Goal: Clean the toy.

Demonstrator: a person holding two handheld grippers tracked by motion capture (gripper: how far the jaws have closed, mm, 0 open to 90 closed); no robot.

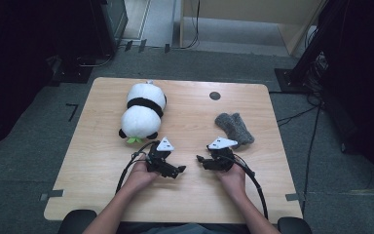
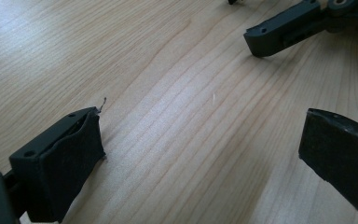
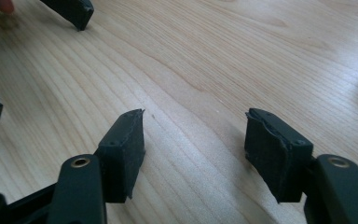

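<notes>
Grey carpeted floor (image 1: 39,112) all around, with a pale wooden table (image 1: 185,195) in the middle, rounded at the corners. Two black hand-held grippers low over the near half of it, tips turned toward each other. Left gripper (image 1: 180,169), with its grey three-cornered plate, held in the left hand (image 1: 139,176); jaws spread wide, nothing between them but bare wood grain, as the left gripper view (image 2: 200,140) makes plain. Right gripper (image 1: 199,159) held in the right hand (image 1: 233,178); jaws likewise parted, with bare table between the two padded tips in the right gripper view (image 3: 193,135). One jaw of each gripper seen from the other's camera, just ahead of and apart from its own jaws. Black-and-white plush panda (image 1: 142,111), lying on the table beyond the left jaws and off to their far side, well apart from them; something small and green at its near end, too small to tell what. Fuzzy grey cloth bundle (image 1: 233,127), perhaps a pair of socks, lying beyond the right jaws, near but not touching. Small dark round cap (image 1: 215,95) in the table top farther back, between panda and bundle.
</notes>
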